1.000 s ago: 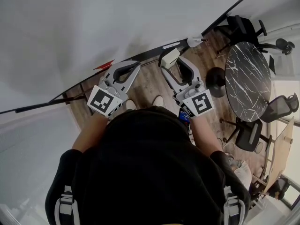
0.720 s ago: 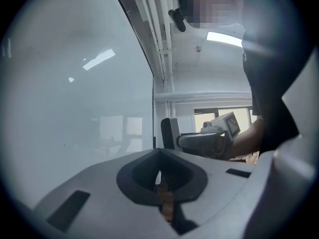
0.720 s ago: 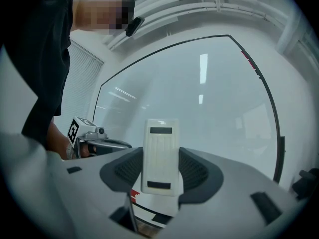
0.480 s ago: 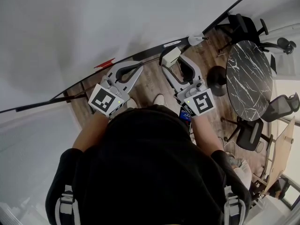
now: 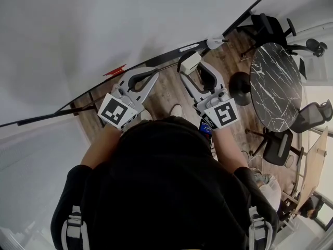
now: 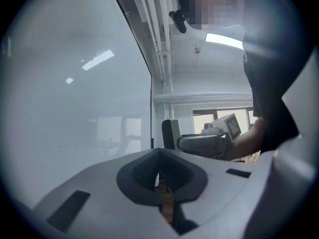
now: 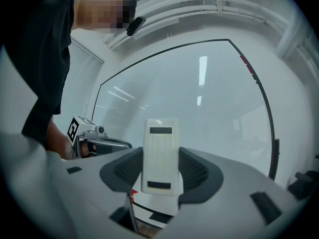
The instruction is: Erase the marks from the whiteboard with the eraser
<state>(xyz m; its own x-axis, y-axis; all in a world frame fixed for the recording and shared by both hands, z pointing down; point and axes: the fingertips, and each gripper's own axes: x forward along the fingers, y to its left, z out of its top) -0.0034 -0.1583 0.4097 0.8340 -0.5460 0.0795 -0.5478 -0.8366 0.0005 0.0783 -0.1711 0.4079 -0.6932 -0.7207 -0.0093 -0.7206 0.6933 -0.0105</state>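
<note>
**What the views left unclear**

The white whiteboard (image 5: 104, 25) ran off the top and left edges of the head view, so its full extent could not be seen. A small red mark (image 5: 115, 70) by its dark bottom frame was too small to read. It was perhaps the same red smear that showed in the right gripper view, half covered by the cream ribbed plastic eraser (image 7: 160, 148). The eraser's lower end was hidden between the dark pads of the right gripper (image 7: 160, 169). In the head view, a small blue object (image 5: 204, 128) lay mostly covered by the person's black-clad shoulder (image 5: 156, 191) and could not be identified. A black office chair (image 5: 312, 116) was cut by the right edge.
</note>
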